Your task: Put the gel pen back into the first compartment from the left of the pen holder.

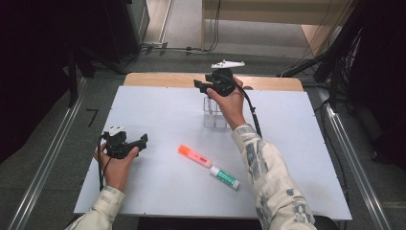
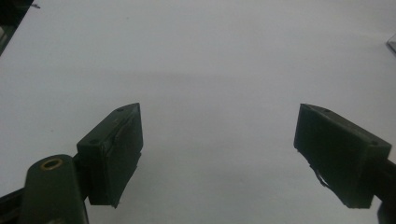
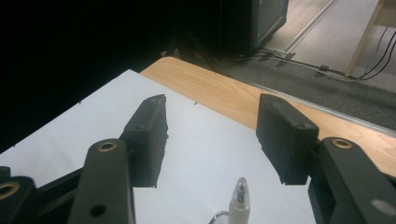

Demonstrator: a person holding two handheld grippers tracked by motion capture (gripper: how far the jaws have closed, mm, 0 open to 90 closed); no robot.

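Your right gripper (image 1: 203, 85) hovers with jaws apart and empty above a pen (image 3: 239, 198) standing in the clear holder (image 1: 214, 115). Your left gripper (image 1: 136, 142) rests wide open and empty on the white table (image 1: 158, 115). An orange highlighter (image 1: 194, 155) and a green-and-white marker (image 1: 225, 177) lie between your arms.

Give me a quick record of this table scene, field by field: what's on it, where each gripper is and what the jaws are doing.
surface: white table
holder: clear cup at the far middle, with a pen standing in it
loose items: orange highlighter and green-and-white marker, lying end to end near the front
right gripper: held above the clear cup, jaws open, nothing between them, pen tip just below
left gripper: low over the table's left side, jaws open and empty
likely state: pen placed in the clear cup, two items remaining
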